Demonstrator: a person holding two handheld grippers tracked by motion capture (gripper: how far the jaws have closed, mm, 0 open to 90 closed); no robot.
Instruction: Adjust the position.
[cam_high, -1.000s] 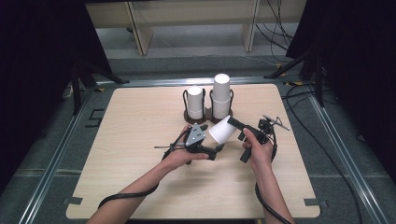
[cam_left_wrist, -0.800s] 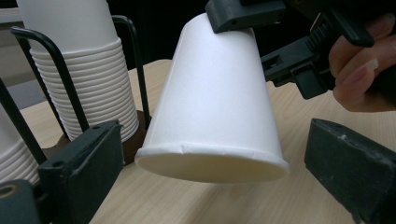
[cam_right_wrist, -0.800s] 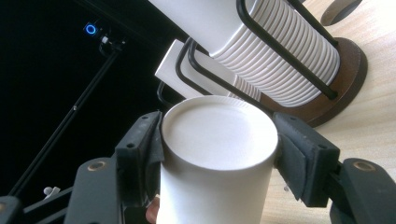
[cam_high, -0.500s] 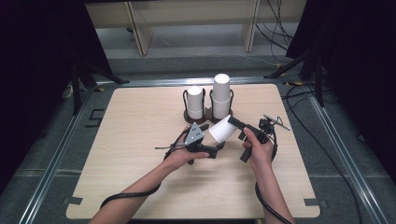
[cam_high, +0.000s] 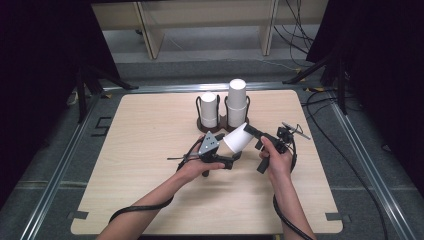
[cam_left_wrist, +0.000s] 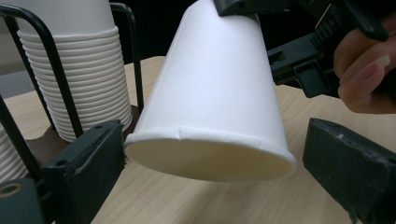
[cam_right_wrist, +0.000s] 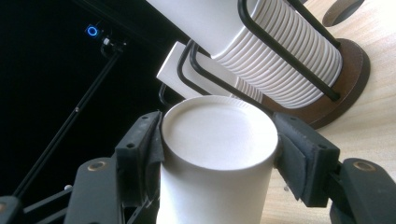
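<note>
A white paper cup (cam_high: 237, 139) is held tilted above the table between both hands. My right gripper (cam_right_wrist: 217, 140) is shut on its closed bottom end, one pad on each side. The cup's open rim (cam_left_wrist: 210, 161) points at my left gripper (cam_left_wrist: 210, 177), whose jaws stand to either side of it. Those jaws have just been closing a little. The left pad (cam_left_wrist: 93, 158) sits at the rim, and the right pad (cam_left_wrist: 345, 168) is still apart from it. In the high view the left gripper (cam_high: 231, 151) and right gripper (cam_high: 246, 134) meet at the cup, in front of the holder.
A dark wire holder (cam_high: 220, 125) at the table's back middle carries two stacks of white cups (cam_high: 209, 107) (cam_high: 237, 100), close behind the held cup. The same stacks show close by (cam_left_wrist: 79, 70) (cam_right_wrist: 275, 51). Bare wooden table (cam_high: 140, 150) lies to the left and front. Cables trail off right.
</note>
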